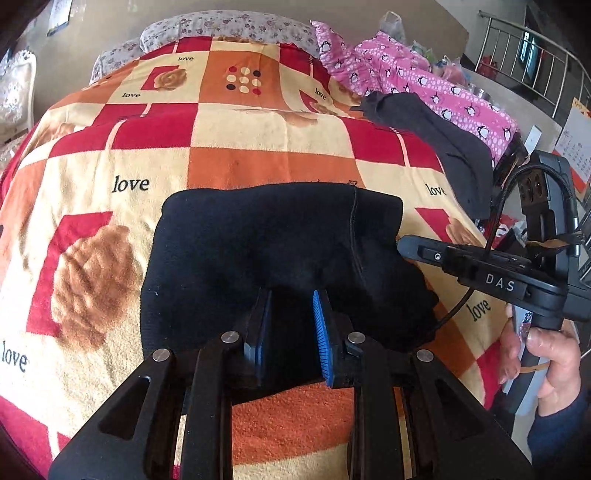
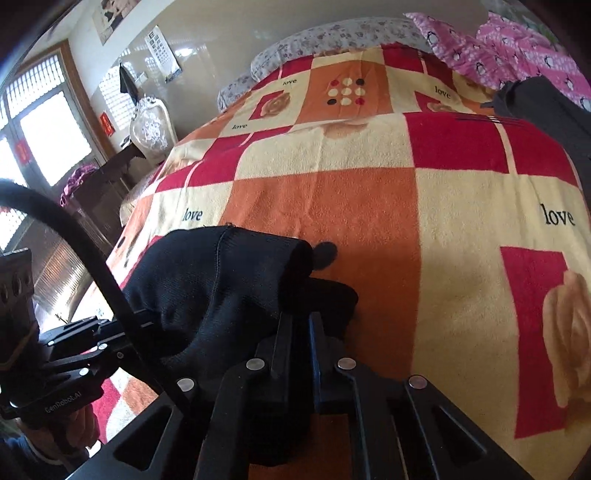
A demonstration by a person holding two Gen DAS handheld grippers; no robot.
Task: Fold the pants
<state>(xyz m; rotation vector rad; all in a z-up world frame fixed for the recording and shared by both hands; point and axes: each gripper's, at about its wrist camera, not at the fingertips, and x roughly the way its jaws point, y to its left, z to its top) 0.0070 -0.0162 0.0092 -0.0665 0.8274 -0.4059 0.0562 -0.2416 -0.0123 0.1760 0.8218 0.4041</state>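
Observation:
The black pants [image 1: 273,258] lie bunched into a compact folded block on the checked blanket [image 1: 258,162]. My left gripper [image 1: 293,314] sits over the near edge of the pants, its blue pads [image 1: 320,332] apart with black fabric between them. My right gripper [image 2: 301,325] is at the pants' right edge, jaws nearly together and pinching a fold of the black fabric [image 2: 207,288]. It also shows in the left wrist view [image 1: 406,245] touching the pants' right side.
A dark grey garment [image 1: 443,144] and a pink penguin-print garment [image 1: 424,81] lie at the bed's far right. A floral pillow [image 1: 229,27] is at the head. The right edge of the bed drops near a hand [image 1: 546,354].

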